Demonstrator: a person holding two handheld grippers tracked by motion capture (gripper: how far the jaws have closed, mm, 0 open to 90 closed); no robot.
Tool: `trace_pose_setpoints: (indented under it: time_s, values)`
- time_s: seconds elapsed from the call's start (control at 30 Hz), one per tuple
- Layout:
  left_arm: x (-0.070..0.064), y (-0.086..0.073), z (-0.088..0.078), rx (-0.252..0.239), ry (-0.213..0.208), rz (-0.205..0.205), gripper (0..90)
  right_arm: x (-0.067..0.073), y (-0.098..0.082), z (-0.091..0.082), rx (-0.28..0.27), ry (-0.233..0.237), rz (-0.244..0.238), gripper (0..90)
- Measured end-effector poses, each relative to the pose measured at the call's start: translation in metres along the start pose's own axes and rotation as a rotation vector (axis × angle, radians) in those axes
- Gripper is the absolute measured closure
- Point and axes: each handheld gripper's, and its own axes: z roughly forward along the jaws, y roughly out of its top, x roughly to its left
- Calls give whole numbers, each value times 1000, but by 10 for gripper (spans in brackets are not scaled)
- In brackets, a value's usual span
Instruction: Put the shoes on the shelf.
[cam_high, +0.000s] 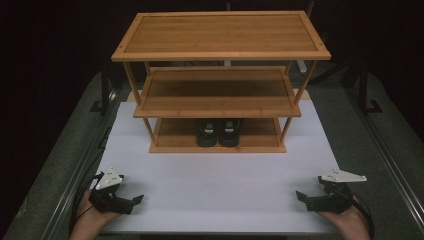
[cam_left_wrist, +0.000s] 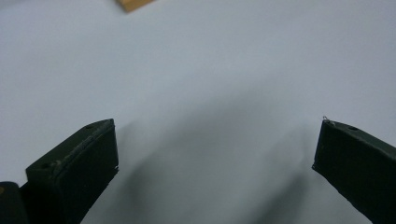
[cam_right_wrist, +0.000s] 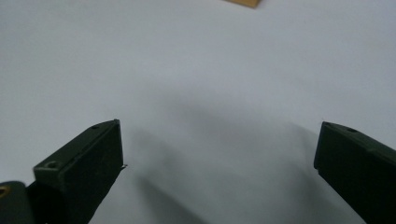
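Resting on white table (cam_high: 215, 185), left gripper (cam_high: 133, 201), right gripper (cam_high: 304, 198), jaws spread, shoes (cam_high: 218, 132) well apart in rack (cam_high: 220, 95)

A three-tier shelf rack (cam_high: 220, 37) is showing warm orange-brown wood with a fine lengthwise grain, its edges glowing lighter than its shaded middle shelf. A pair of shoes (cam_high: 218, 132) on the lowest shelf is looking black with small pale marks on the tongues. The white sheet (cam_high: 215, 175) under the rack is reading plain and unpatterned, shading bluish-grey in the gripper views. The table (cam_high: 60, 170) around it is showing dull grey-green. The left gripper (cam_high: 136, 200) and the right gripper (cam_high: 300, 195) are both appearing black, each one wearing a light grey plate on top.
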Motion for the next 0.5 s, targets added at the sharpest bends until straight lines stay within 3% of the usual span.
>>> trace_pose_setpoints:
  time_s: [0.2,0.33,0.5]
  values:
    - [4,-5,2,6,-22,-30,0,-2,-3,3,26,-26,-11,10]
    - [4,-5,2,4,-21,-29,0,2,-3,5,43,-57,-40,10]
    - [4,-5,2,6,-19,-27,0,2,-3,5,43,-57,-38,10]
